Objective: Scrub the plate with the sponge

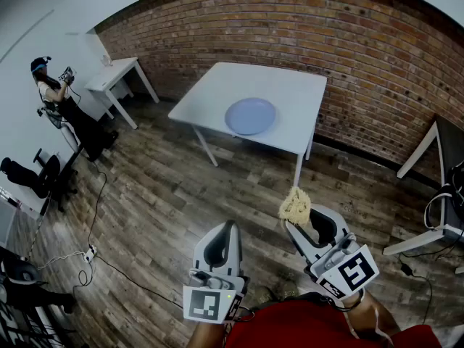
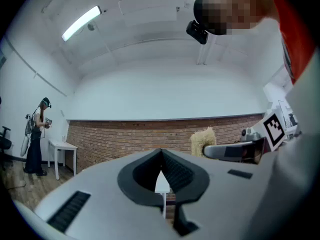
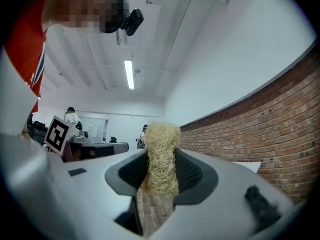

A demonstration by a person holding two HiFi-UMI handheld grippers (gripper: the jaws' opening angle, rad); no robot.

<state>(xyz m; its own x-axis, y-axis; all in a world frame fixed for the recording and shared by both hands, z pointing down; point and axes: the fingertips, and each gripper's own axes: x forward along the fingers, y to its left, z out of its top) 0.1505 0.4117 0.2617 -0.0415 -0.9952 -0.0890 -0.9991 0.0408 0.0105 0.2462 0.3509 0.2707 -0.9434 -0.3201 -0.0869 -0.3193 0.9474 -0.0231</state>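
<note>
A pale blue plate [image 1: 251, 116] lies on the white table [image 1: 290, 89] far ahead of me, by the brick wall. My right gripper [image 1: 299, 220] is shut on a straw-coloured loofah sponge [image 1: 295, 204], which sticks up out of its jaws [image 3: 161, 156]. My left gripper [image 1: 229, 227] is held beside it, shut with nothing between its jaws. In the left gripper view the sponge [image 2: 202, 140] shows at the right, at the tip of the right gripper. Both grippers are held over the wooden floor, well short of the table.
A second white table [image 1: 116, 75] stands at the back left, with a person [image 1: 61, 104] next to it. A cable [image 1: 109, 259] runs across the floor at left. Another table's legs [image 1: 420, 158] and cables stand at right. Brick wall [image 1: 377, 56] behind the table.
</note>
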